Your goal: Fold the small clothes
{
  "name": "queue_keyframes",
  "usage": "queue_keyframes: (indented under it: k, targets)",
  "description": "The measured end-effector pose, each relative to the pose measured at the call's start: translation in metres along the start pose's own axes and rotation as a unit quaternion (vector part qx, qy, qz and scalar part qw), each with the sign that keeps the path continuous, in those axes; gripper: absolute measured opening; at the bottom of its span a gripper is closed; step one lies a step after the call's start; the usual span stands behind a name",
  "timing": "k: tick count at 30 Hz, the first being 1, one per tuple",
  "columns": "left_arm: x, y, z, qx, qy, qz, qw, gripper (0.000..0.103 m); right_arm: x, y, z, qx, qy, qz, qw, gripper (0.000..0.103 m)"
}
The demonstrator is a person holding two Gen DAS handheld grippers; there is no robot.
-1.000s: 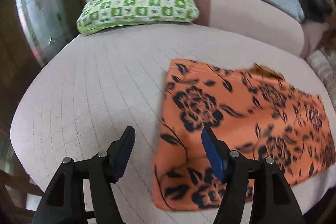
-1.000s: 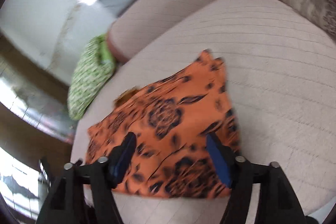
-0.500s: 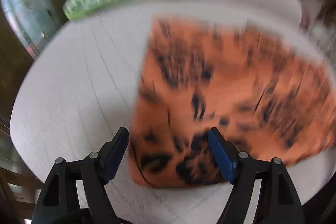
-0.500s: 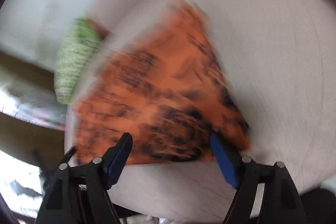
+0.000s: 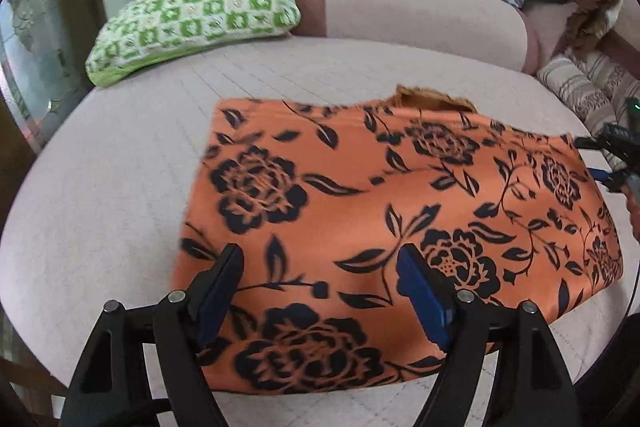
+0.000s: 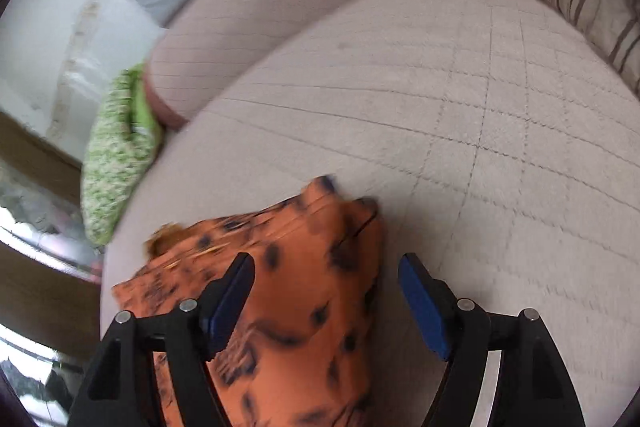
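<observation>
Two grippers, both spread wide, gripping nothing. Orange floral garment (image 5: pixel 400 211) flat on pale bed (image 5: pixel 100 207), long axis left-right. Left gripper (image 5: pixel 320 287) over lower-left end; right gripper (image 6: pixel 326 295) straddles far-right edge.

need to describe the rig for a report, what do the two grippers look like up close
Both match: the left gripper and right gripper each have two black plastic fingers with triangular cut-outs, silver round bolt heads at the joints, and flat blue pads on the inner faces. A thin dark cable hangs by the right gripper, seen at the left view's edge.
</observation>
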State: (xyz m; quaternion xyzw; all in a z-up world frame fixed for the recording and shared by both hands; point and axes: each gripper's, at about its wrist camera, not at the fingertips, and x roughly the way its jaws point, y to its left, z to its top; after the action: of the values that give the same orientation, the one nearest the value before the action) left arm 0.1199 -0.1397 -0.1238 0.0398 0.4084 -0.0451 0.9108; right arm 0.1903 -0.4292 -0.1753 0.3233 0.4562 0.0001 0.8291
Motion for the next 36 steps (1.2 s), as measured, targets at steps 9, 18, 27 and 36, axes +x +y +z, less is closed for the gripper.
queue_keyframes:
  k: [9,18,27,36]
  targets:
    - [0.02,-0.002,-0.013,0.01,0.013,-0.001,0.9999,0.082,0.027,-0.004,0.0,0.001,0.023,-0.039,0.999,0.014]
    - [-0.007,0.011,-0.012,-0.026,-0.013,-0.008,0.9995,0.082,-0.075,0.059,-0.057,-0.083,-0.048,0.031,0.995,0.065]
    - [-0.006,0.012,-0.02,-0.036,0.025,0.004,0.999,0.082,-0.056,0.032,-0.127,-0.009,0.028,-0.004,1.0,0.057]
    - [-0.005,0.012,-0.024,-0.036,0.039,-0.005,0.9986,0.082,-0.054,0.026,-0.149,0.018,0.023,0.013,1.0,0.074]
